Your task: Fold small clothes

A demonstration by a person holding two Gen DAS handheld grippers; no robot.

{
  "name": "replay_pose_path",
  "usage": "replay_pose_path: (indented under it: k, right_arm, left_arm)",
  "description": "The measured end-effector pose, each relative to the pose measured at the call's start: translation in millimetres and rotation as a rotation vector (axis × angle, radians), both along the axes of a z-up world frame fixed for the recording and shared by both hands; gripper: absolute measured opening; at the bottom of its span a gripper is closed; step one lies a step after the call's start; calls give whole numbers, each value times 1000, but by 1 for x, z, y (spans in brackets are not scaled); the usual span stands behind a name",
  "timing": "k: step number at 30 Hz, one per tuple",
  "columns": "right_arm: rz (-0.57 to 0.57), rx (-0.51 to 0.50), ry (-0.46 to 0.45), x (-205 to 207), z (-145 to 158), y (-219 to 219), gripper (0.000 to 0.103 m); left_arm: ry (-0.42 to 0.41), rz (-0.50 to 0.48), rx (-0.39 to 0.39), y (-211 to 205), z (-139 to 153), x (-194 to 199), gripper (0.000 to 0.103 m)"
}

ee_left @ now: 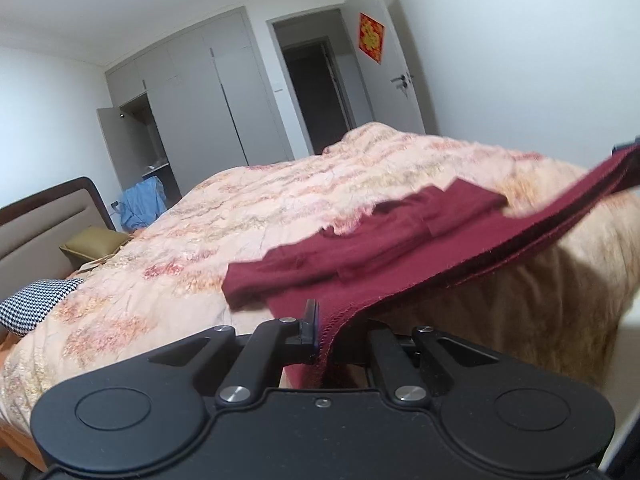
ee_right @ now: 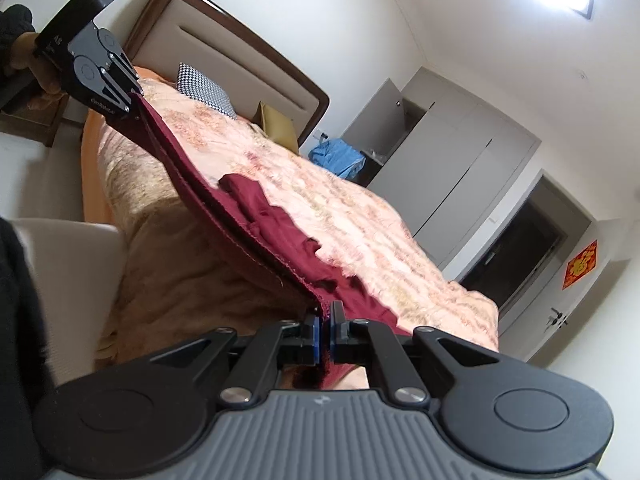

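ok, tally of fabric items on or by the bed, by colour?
Dark red garment, lifted by its hem between left gripper and right gripper: 1
Black-and-white checked pillow: 1
Olive cushion: 1
Blue cloth, past the bed's far side: 1
Peach patterned bedspread: 1
Total: 5

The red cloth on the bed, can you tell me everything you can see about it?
The red cloth is a dark maroon garment that looks like soft knit, with a stitched hem. Its near edge is lifted off the bedspread and pulled taut between the two grippers: the left gripper is shut on one end, the right gripper on the other. The rest lies rumpled on the bedspread near the bed's edge, with folded flaps on top. What kind of garment it is cannot be told.
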State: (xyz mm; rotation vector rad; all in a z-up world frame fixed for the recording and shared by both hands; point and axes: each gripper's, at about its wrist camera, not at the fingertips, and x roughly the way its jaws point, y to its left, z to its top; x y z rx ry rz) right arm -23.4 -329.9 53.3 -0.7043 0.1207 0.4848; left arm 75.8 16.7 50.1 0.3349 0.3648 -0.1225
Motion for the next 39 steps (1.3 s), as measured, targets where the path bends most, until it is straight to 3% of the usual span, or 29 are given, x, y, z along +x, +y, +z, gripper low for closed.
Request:
replay_pose_path:
  k: [8, 14, 20, 22, 26, 30, 32, 33, 34, 35, 36, 37, 39]
  right_arm:
    - [-42, -90, -129, 86, 19, 22, 5]
    - [-70, -63, -132, 188, 44, 36, 5]
    - [-99, -60, -84, 304, 38, 51, 5]
    - [-106, -47, -38, 340, 30, 53, 5]
    - [-102, -43, 73, 398, 3, 57, 7]
    - [-103, -45, 158, 434, -32, 57, 11]
    - [-115, -44, 191, 445, -47, 53, 23]
    - [-124, -44, 202, 450, -53, 52, 27]
    - [-133, -41, 211, 449, -58, 53, 38]
    - [-139, -37, 223, 451, -61, 52, 52]
    - [-144, -29, 234, 453, -63, 48, 58]
    - [-149, -16, 242, 455, -63, 46, 70]
    - [-155, 19, 258, 463, -61, 34, 80]
  left_arm:
    - [5, 14, -20, 7, 51, 105, 5]
    - [66, 63, -72, 13, 74, 223, 5]
    - [177, 130, -149, 24, 54, 337, 5]
    - [235, 160, -195, 30, 37, 364, 6]
    - [336, 190, -186, 33, -9, 400, 8]
    - [404, 237, -208, 40, -42, 424, 22]
    - [420, 257, -245, 45, -49, 434, 28]
    - [423, 266, -261, 47, -51, 437, 36]
    - [423, 273, -273, 49, -51, 437, 41]
    - [420, 279, -283, 49, -51, 439, 54]
    - [412, 283, -289, 49, -50, 438, 71]
    - [401, 289, -290, 48, -48, 436, 79]
    - [375, 305, -283, 48, -43, 433, 94]
